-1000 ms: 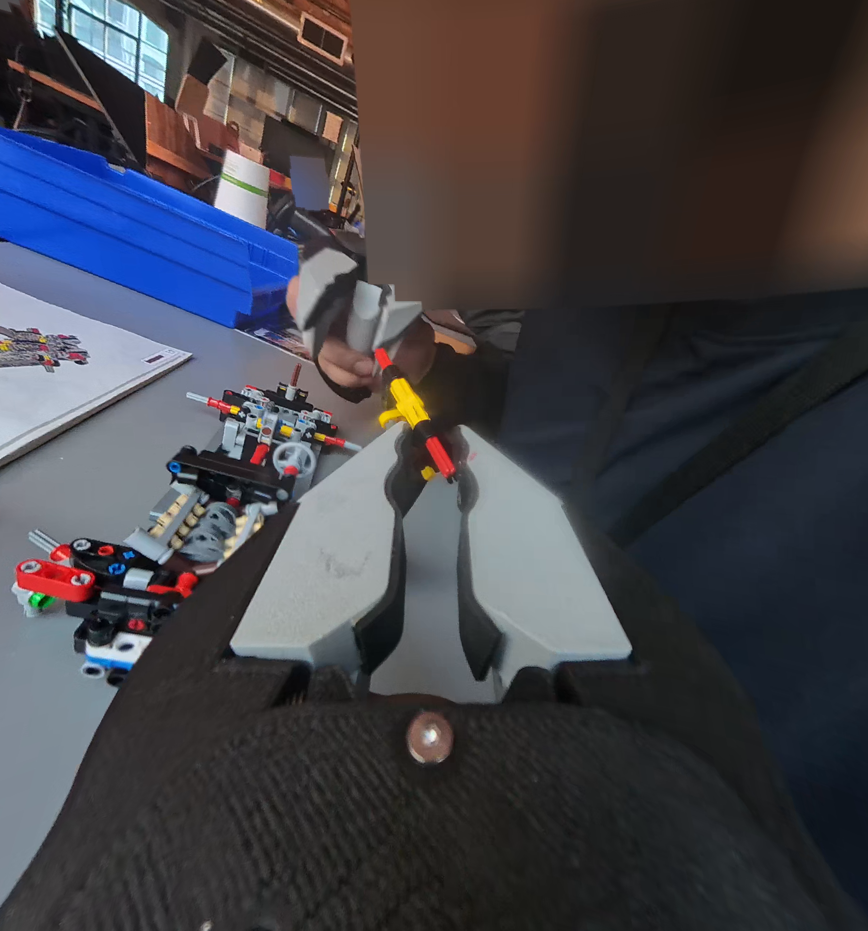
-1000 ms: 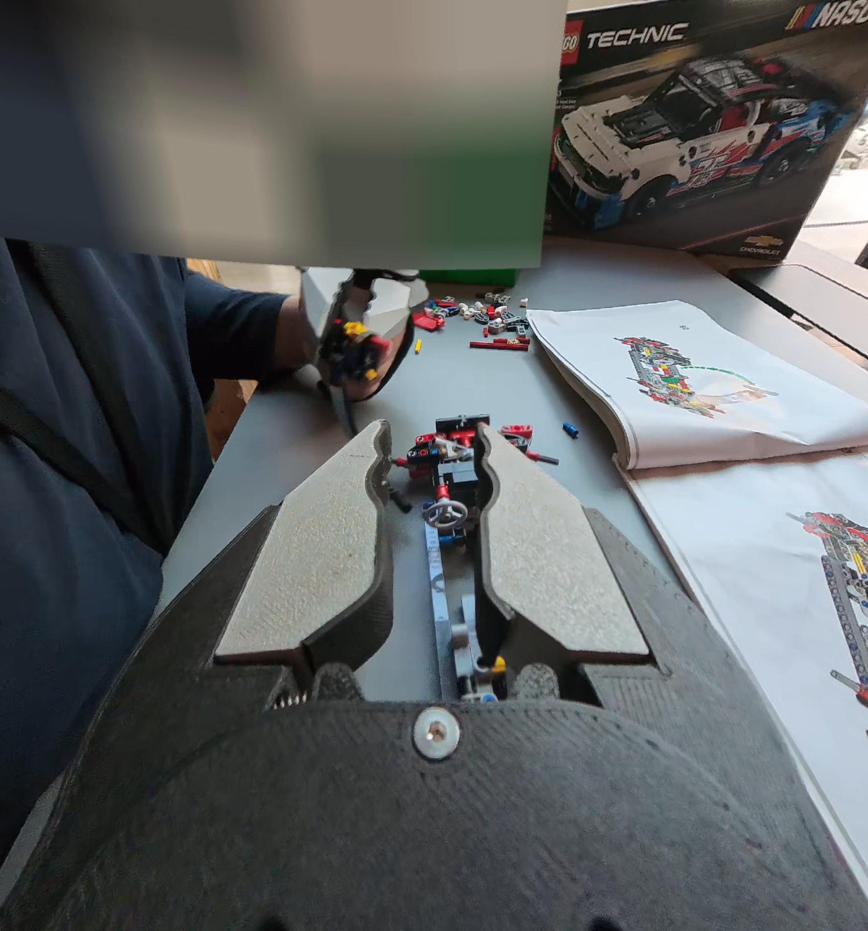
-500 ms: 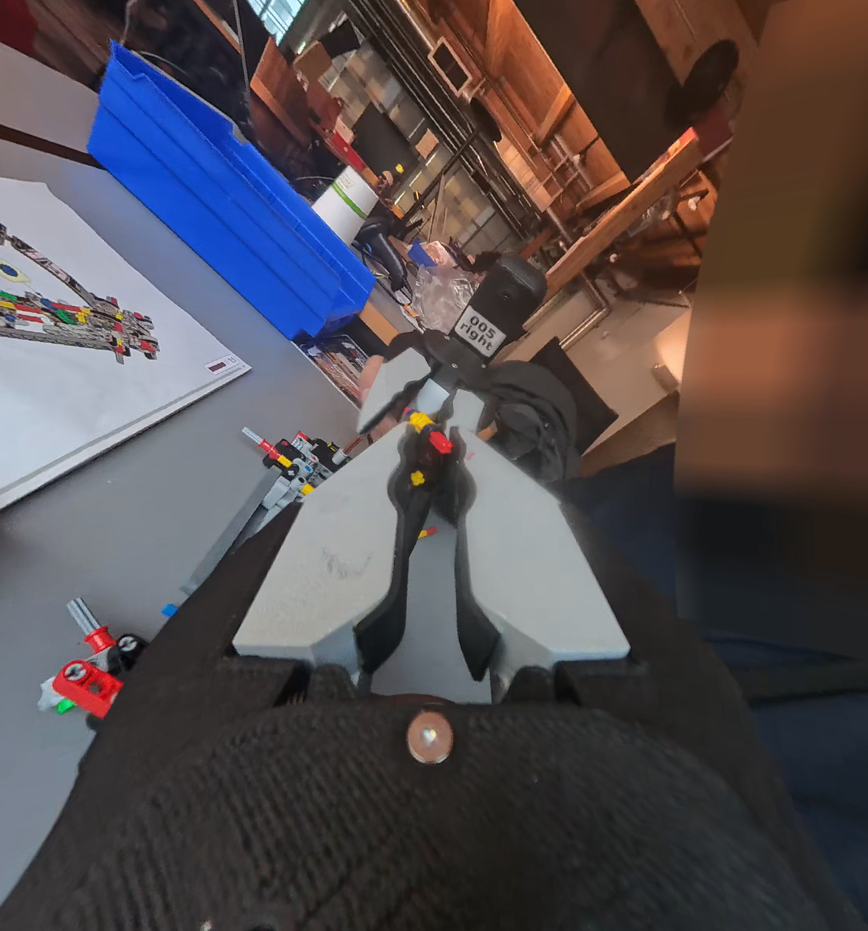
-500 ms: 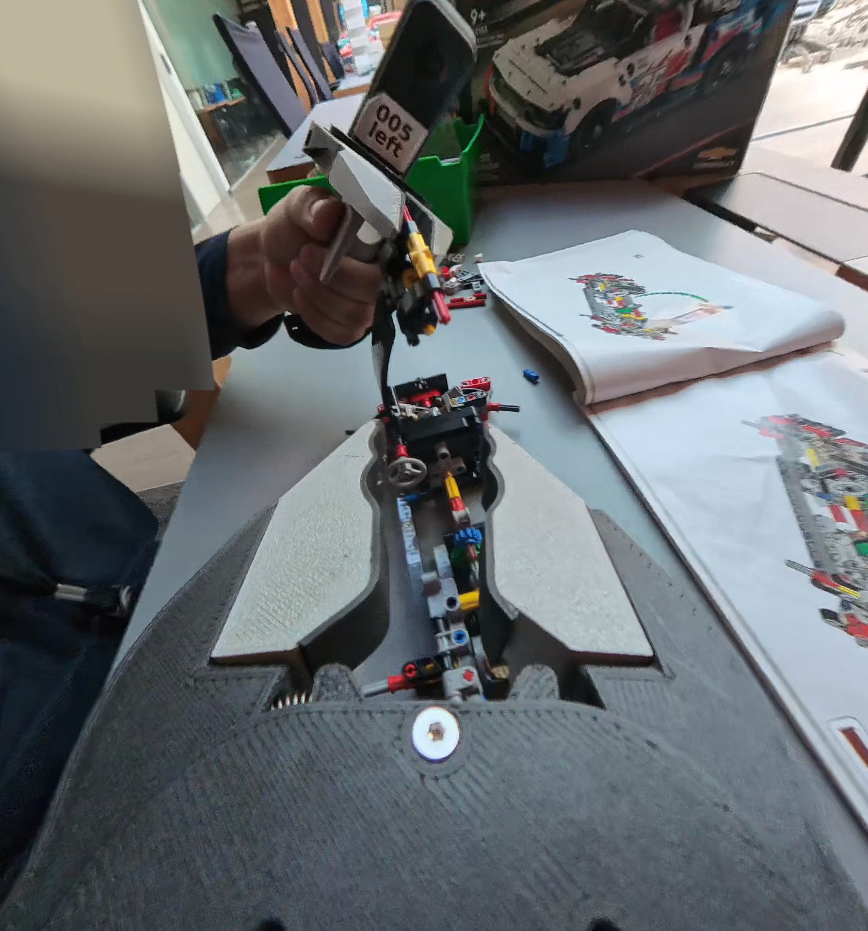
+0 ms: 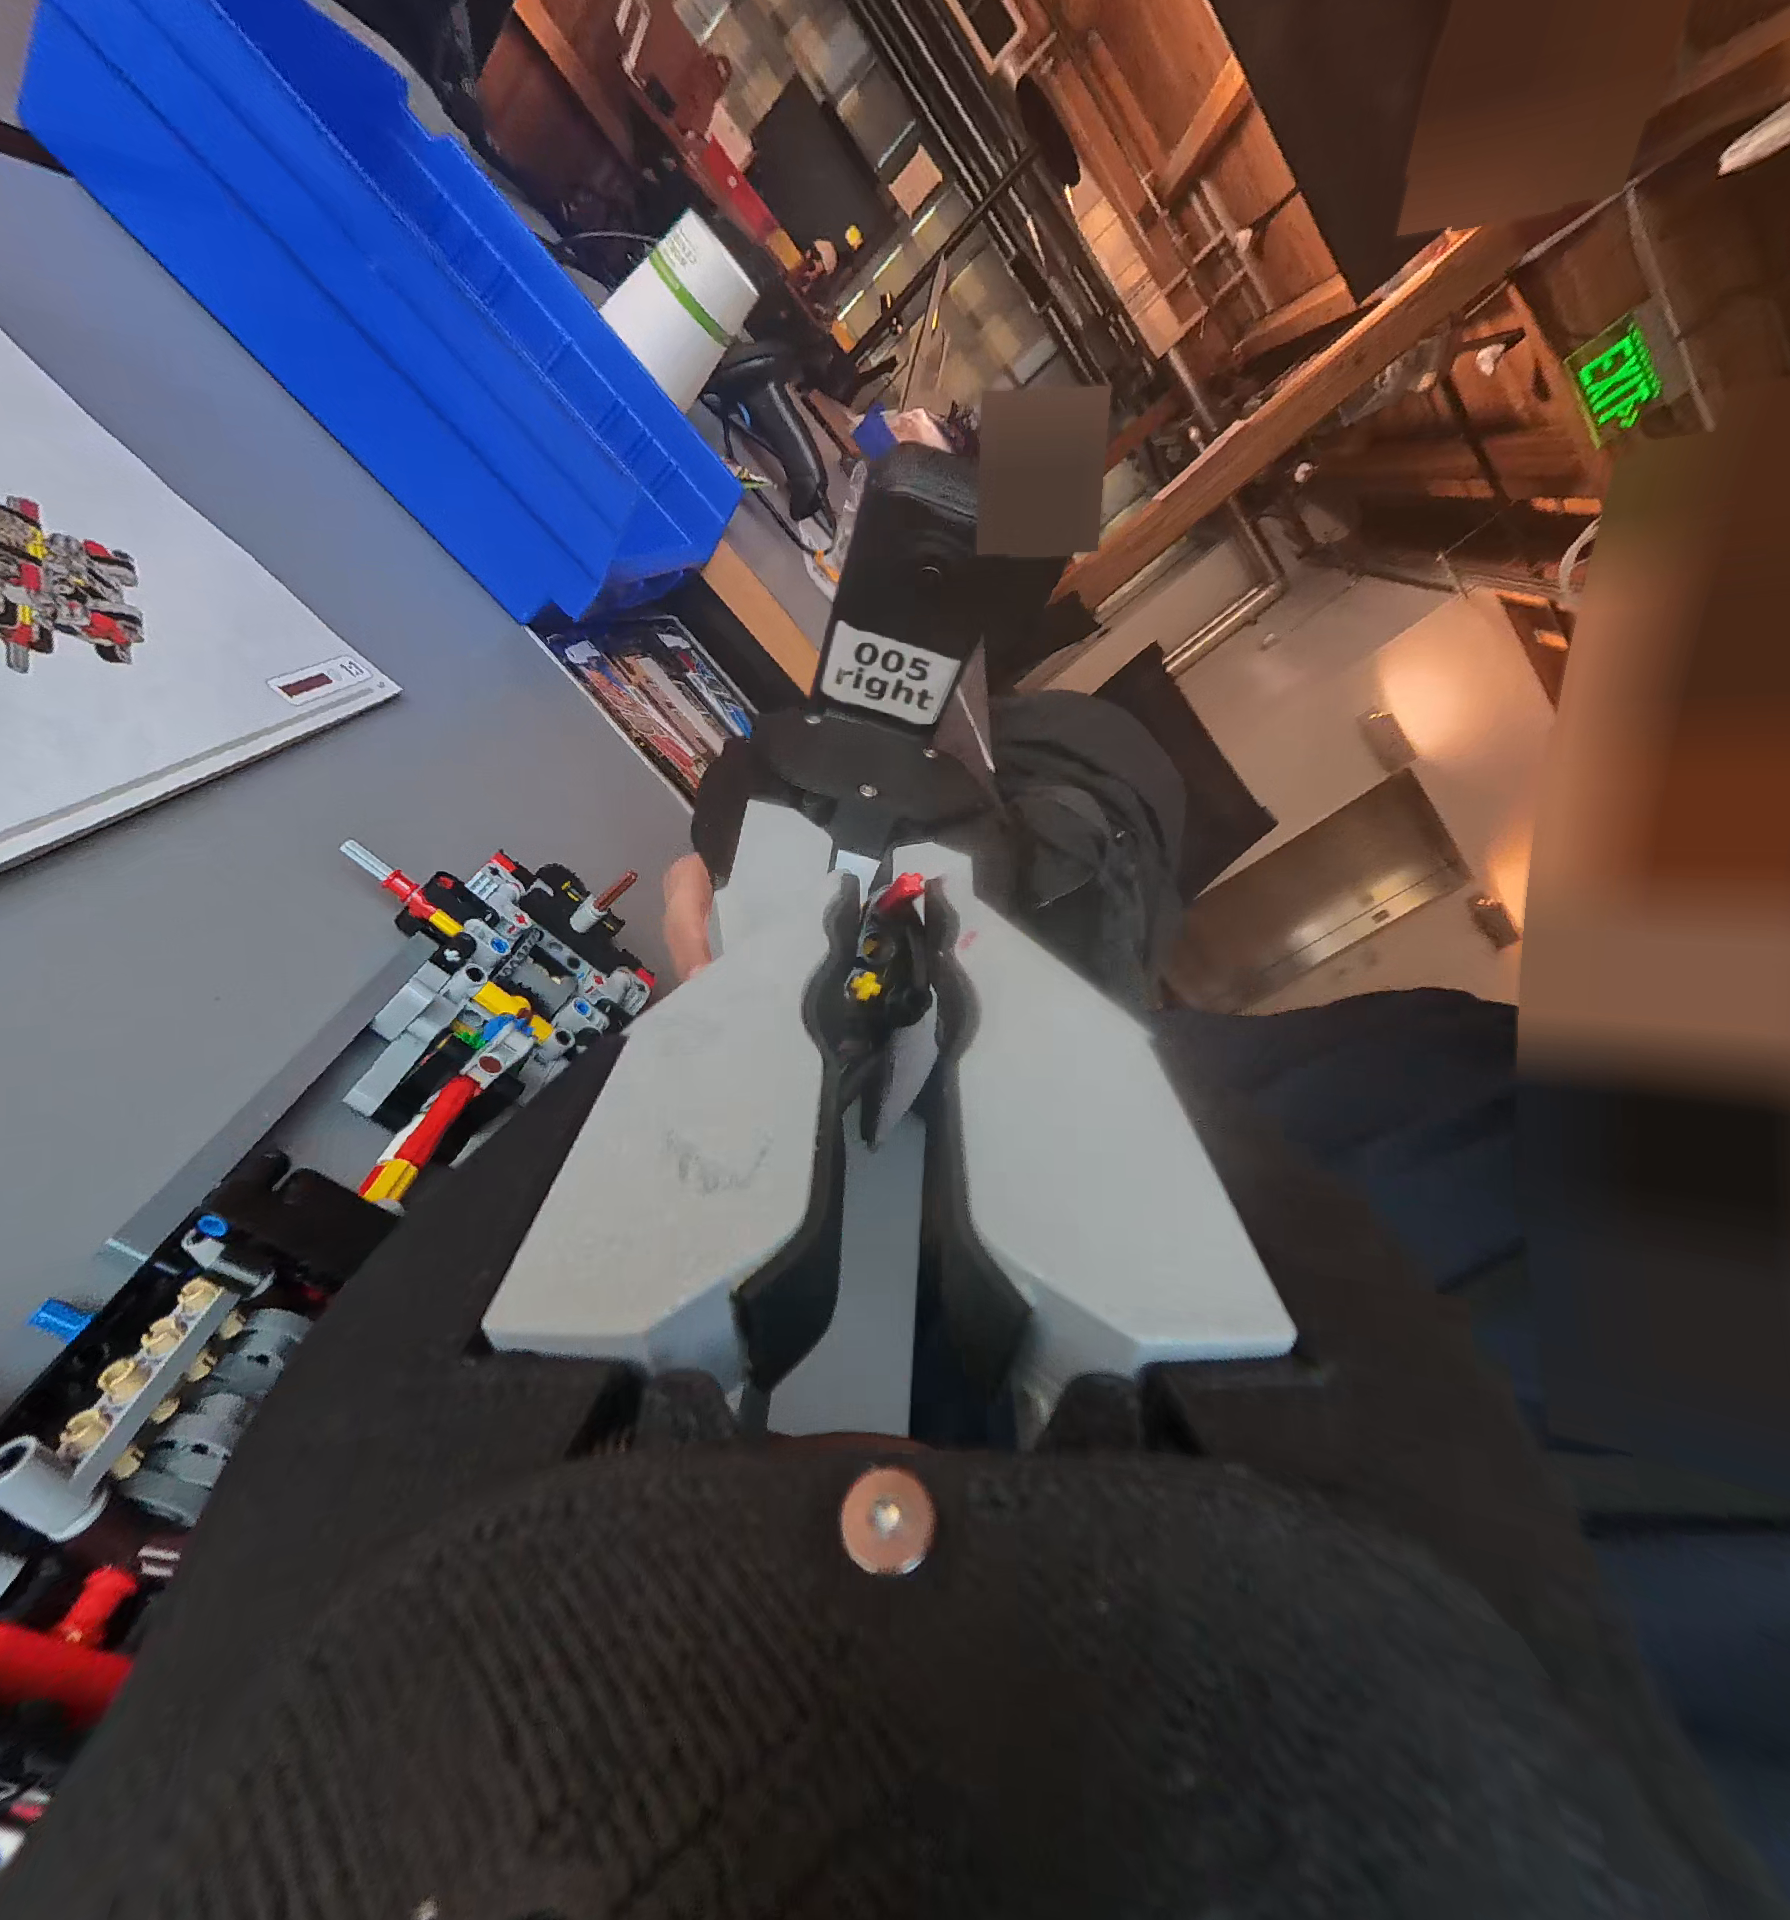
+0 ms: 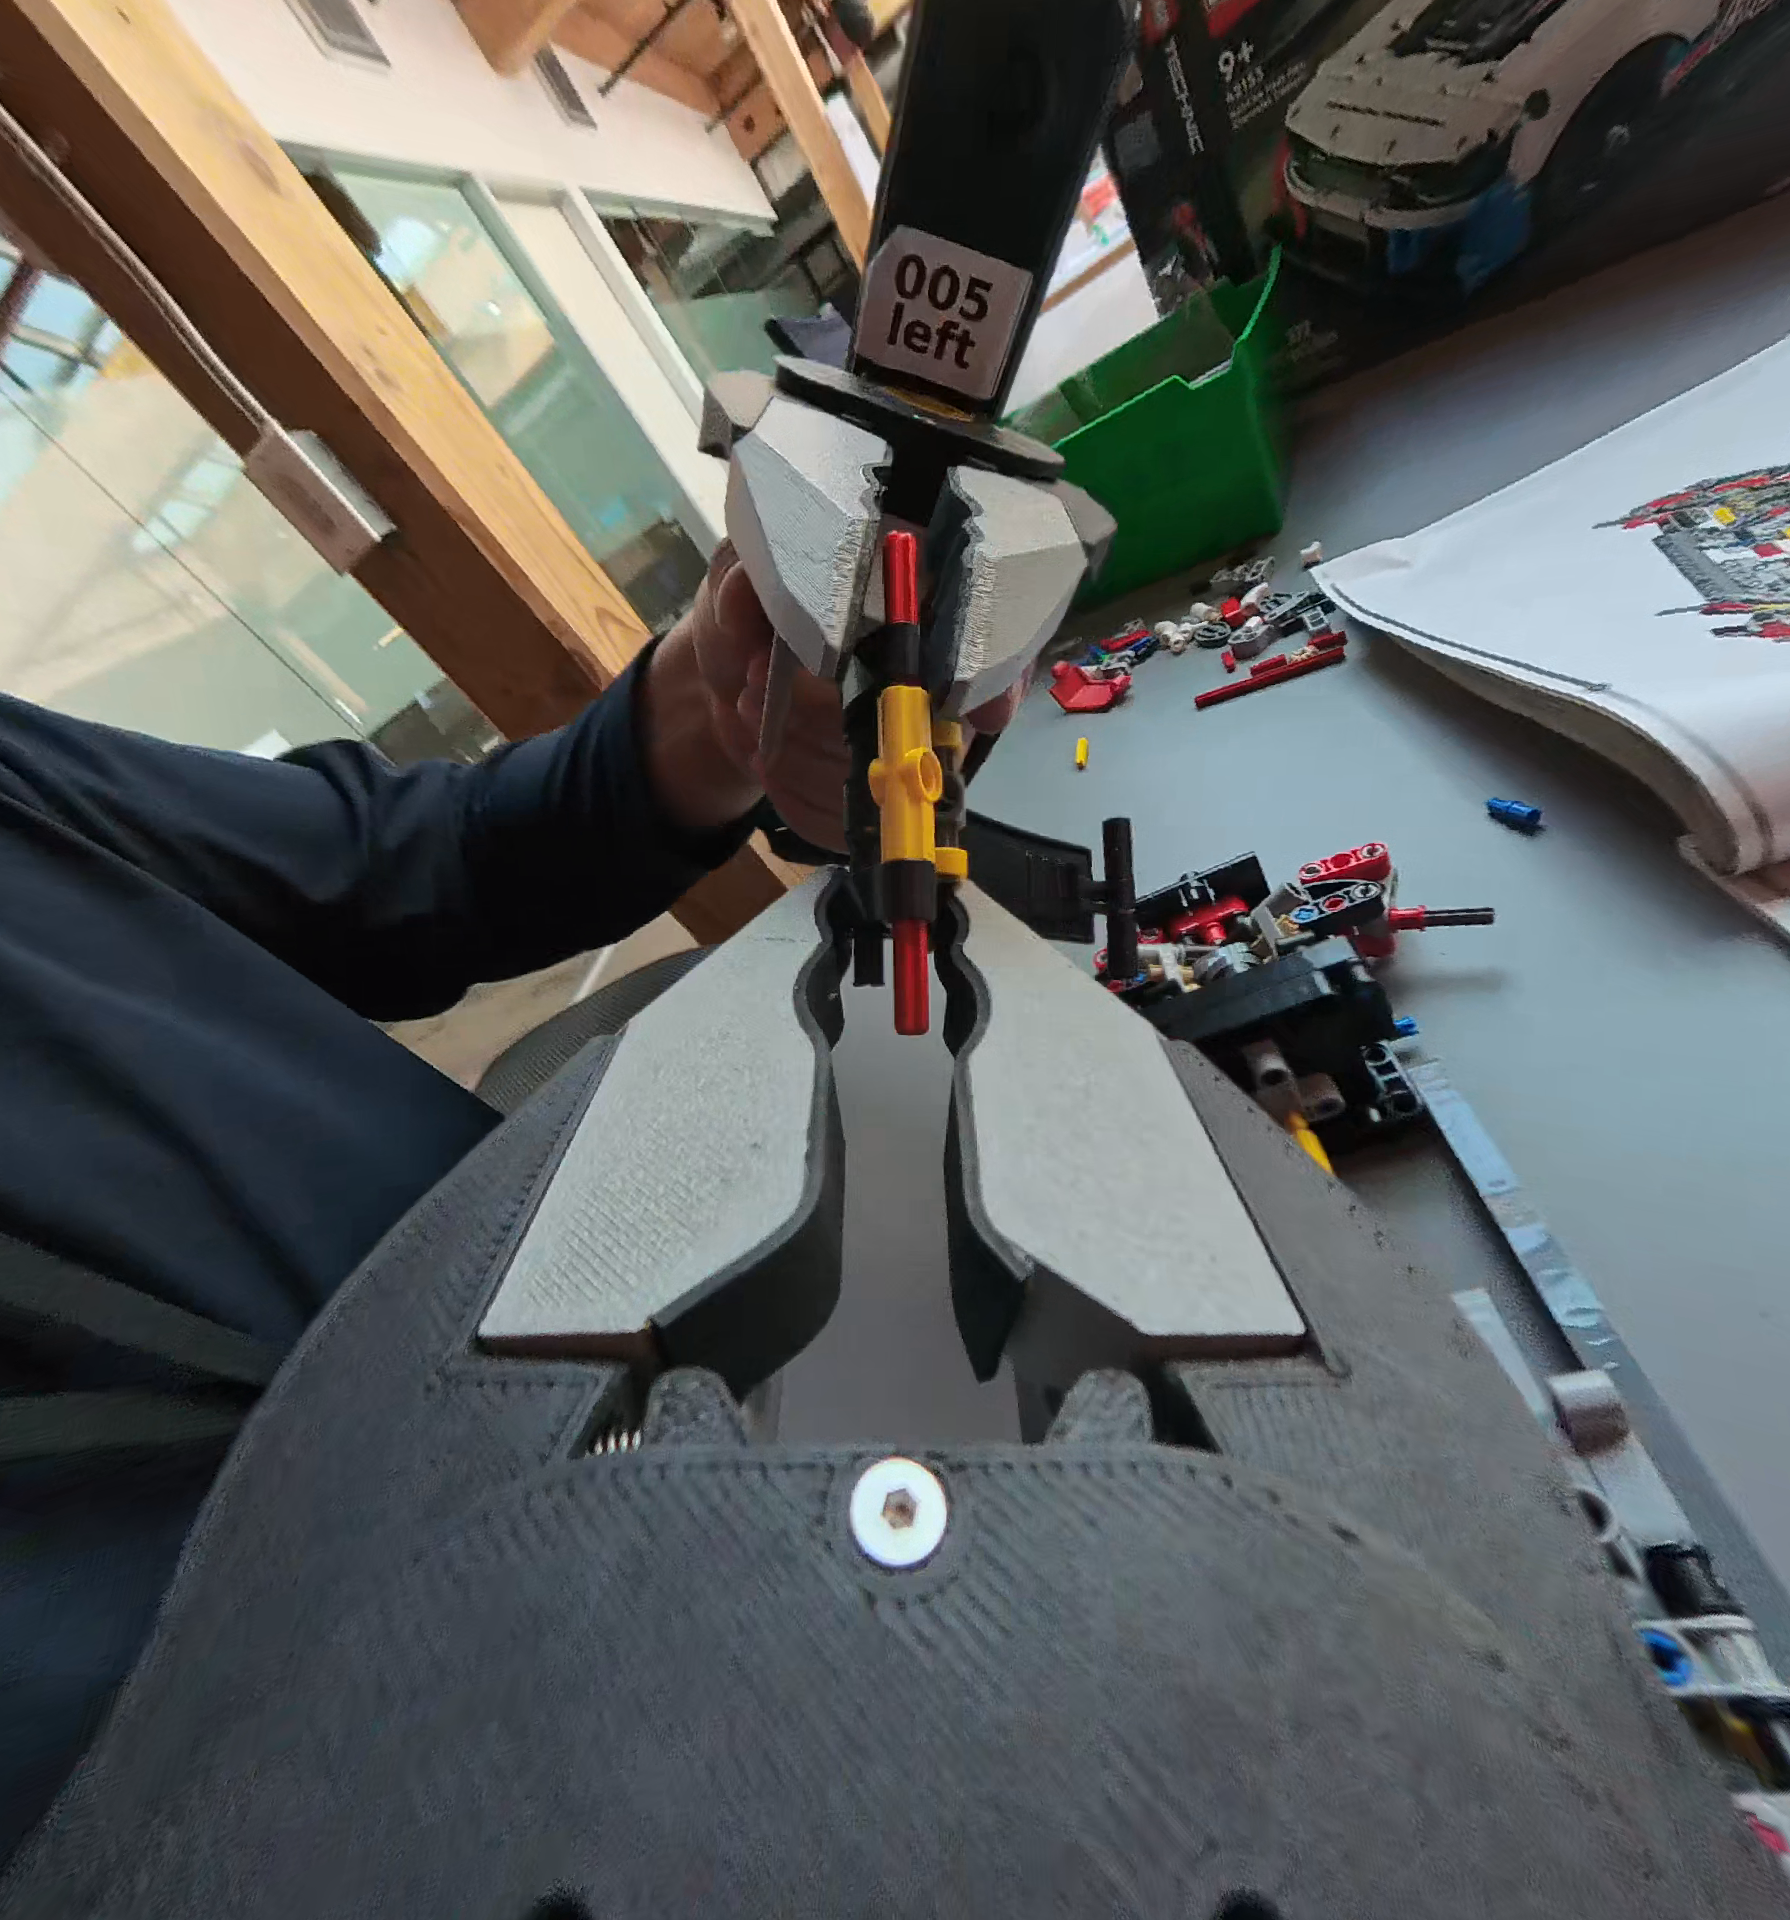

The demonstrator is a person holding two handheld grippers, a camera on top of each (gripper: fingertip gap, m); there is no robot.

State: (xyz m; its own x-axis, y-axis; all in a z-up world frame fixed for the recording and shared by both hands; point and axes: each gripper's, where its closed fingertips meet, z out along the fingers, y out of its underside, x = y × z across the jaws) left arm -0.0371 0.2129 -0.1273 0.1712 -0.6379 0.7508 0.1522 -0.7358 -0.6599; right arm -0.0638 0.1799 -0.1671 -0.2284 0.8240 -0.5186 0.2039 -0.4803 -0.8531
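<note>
**Left wrist view, from left to right:** a booklet (image 5: 91, 675) lies at 9 o'clock and a blue bin (image 5: 403, 343) at 11 o'clock. The chassis (image 5: 506, 997) rests on the table (image 5: 455, 779) at 9 to 8 o'clock of the left gripper (image 5: 886, 935). That gripper's fingers are closed on a small assembly (image 5: 875, 961) of red, yellow and black parts, which is blurred here. The right gripper (image 5: 875, 873) meets it nose to nose at 12 o'clock.

**Right wrist view, from left to right:** a sleeve and hand (image 6: 735, 707) carry the left gripper (image 6: 906, 644), which points down from 12 o'clock and is clamped on the upper black part of the assembly (image 6: 906, 769). The right gripper (image 6: 896, 925) is closed on the lower black collar. Both pads appear pressed against it, while the red axle tip hangs free in the hollow behind them. The assembly is thus held in the air at both ends, upright between the two noses and well above the table (image 6: 1597, 987).

The chassis (image 6: 1275, 987) lies at 3 o'clock of the right fingertips. Loose parts (image 6: 1223, 644) and a green bin (image 6: 1171, 468) are at 1 o'clock, and the booklet (image 6: 1597, 623) is at 2 o'clock.

**Handling, as judged:** the axle is thin and round, so it would be likely to pivot in a loose grip. The two grippers are best kept in line along it, with pressure on the collars rather than on the bare axle.
</note>
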